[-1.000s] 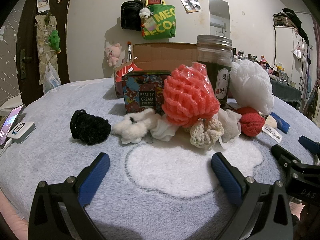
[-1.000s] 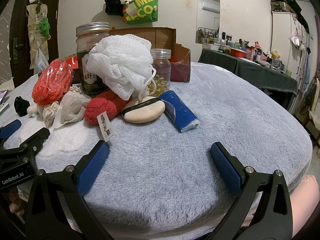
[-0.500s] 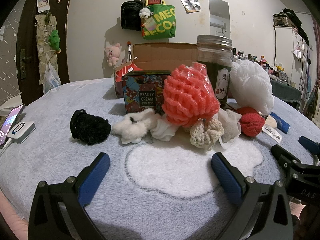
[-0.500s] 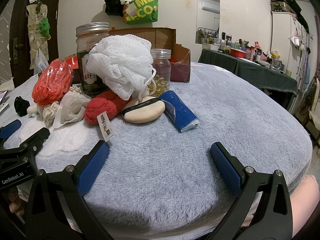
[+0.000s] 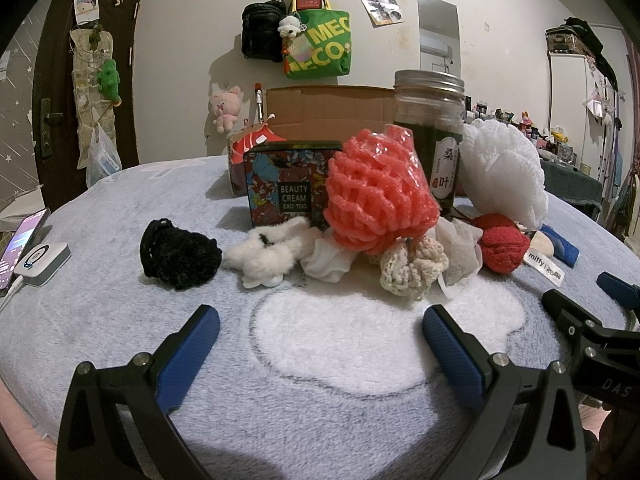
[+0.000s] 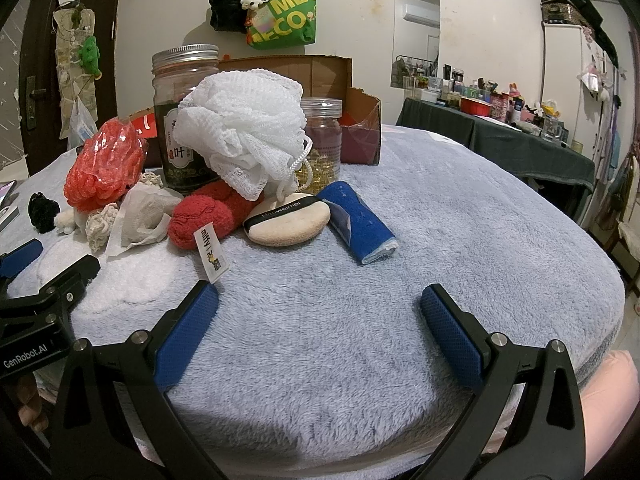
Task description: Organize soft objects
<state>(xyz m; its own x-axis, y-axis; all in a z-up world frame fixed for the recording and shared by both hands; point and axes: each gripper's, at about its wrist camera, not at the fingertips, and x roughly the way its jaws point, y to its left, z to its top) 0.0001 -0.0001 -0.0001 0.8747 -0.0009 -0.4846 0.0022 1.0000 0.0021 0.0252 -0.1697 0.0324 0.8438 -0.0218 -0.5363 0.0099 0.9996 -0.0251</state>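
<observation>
Soft things lie in a row on the grey fleece blanket point(image 5: 100, 320): a black scrunchie point(image 5: 178, 254), a white fluffy scrunchie point(image 5: 268, 254), a coral foam net point(image 5: 376, 192), a beige crochet scrunchie point(image 5: 412, 268), a red knitted piece point(image 5: 502, 248) and a white mesh bath pouf point(image 5: 502, 172). In the right wrist view the pouf point(image 6: 244, 128) rests above a beige powder puff point(image 6: 288, 222) and a rolled blue cloth point(image 6: 358, 222). My left gripper point(image 5: 320, 344) is open, short of the row. My right gripper point(image 6: 318, 316) is open too, nothing between its fingers.
Behind the soft things stand a floral tin point(image 5: 286, 180), a dark glass jar point(image 5: 430, 136), a smaller jar point(image 6: 320, 140) and an open cardboard box point(image 5: 328, 108). A phone and charger point(image 5: 40, 260) lie at the left edge. A dark-covered table point(image 6: 500, 140) stands at the right.
</observation>
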